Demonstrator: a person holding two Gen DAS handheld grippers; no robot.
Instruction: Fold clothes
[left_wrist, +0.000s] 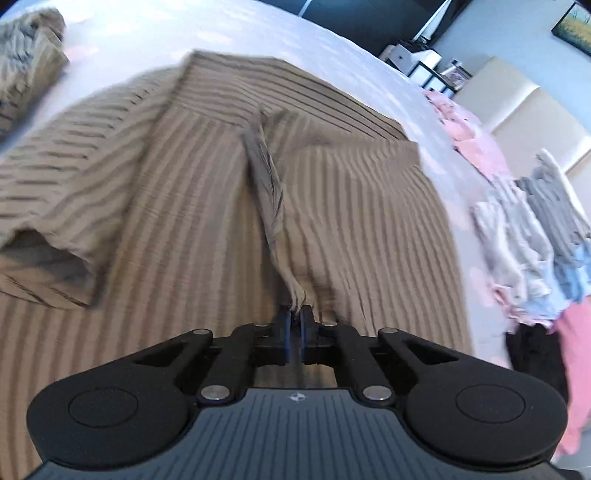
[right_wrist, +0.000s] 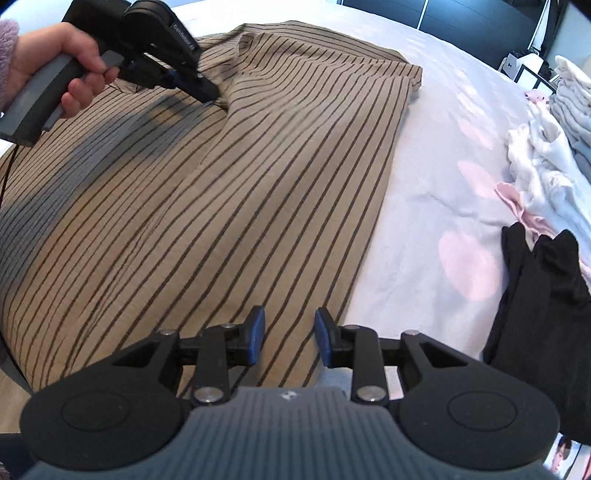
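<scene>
A tan shirt with dark stripes (right_wrist: 207, 206) lies spread across a pale bedsheet with pink spots (right_wrist: 436, 177), filling the left and middle of the right wrist view from about 9 o'clock round to 1 o'clock, one short sleeve (left_wrist: 55, 206) folded in toward the body at 9 o'clock in the left wrist view. The left gripper (right_wrist: 210, 95), held in a hand (right_wrist: 70, 62) at 10 o'clock, is clamped on a ridge of the shirt's cloth, its blue pads pressed together with the pinched fabric rising between them; the left wrist view shows that ridge running up the shirt's middle toward 12 o'clock. The right gripper (right_wrist: 290, 338) hovers over the shirt's near edge at 6 o'clock, fingers parted to a moderate gap and holding nothing. The risks lie mostly with the pinch: it takes in only a thin crest, so a hard pull could slip the cloth free or drag the whole shirt askew and leave a crooked fold line. With the near edge unheld, any lift from the left could bunch the panel rather than turn it cleanly. At 3 o'clock, a black garment (right_wrist: 535, 302) and a heap of pale and pink clothes (right_wrist: 543, 155) sit close by on the sheet, where a wide sweep might snag them.
</scene>
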